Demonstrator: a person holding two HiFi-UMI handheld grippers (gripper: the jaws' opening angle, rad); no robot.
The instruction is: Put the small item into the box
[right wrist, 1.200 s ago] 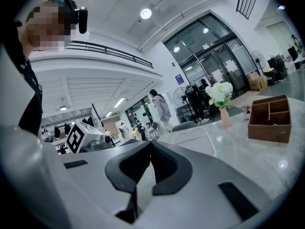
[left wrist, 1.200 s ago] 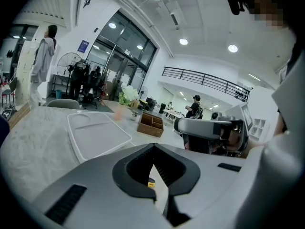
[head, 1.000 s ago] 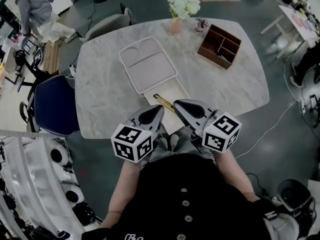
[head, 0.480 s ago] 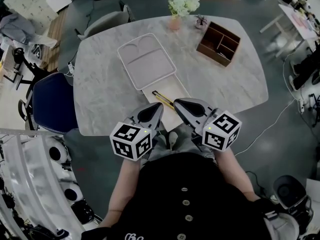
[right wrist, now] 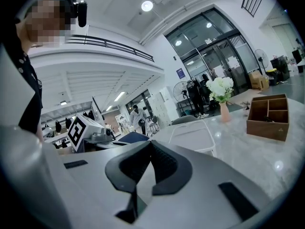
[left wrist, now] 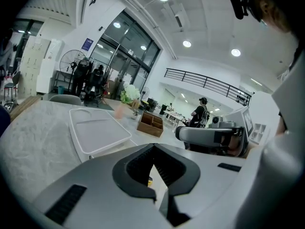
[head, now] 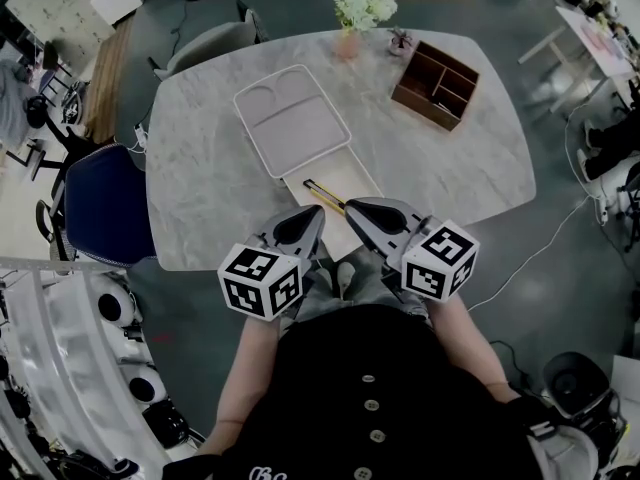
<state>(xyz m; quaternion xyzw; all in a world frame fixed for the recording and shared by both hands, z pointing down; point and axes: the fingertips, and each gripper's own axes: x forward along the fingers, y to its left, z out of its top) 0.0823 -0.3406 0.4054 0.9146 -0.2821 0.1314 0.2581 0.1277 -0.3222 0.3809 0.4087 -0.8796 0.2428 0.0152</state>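
Holding position: left tool and right tool stay clamped shut, empty, over the grey marble worktop's edge beside the beige box; nothing has moved.

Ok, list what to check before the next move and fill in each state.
1. Left claw shut, with nothing between its jaws: ok.
2. Right claw shut, with nothing between its jaws: ok.
3. Box open on top, with the white tray lying beyond it: ok.
4. Yellow-and-black small item in sight at the box's near left: ok.
5. Small item already inside the box rather than on its edge: cannot tell.
6. Wooden organizer and flower vase well away from the box: ok.
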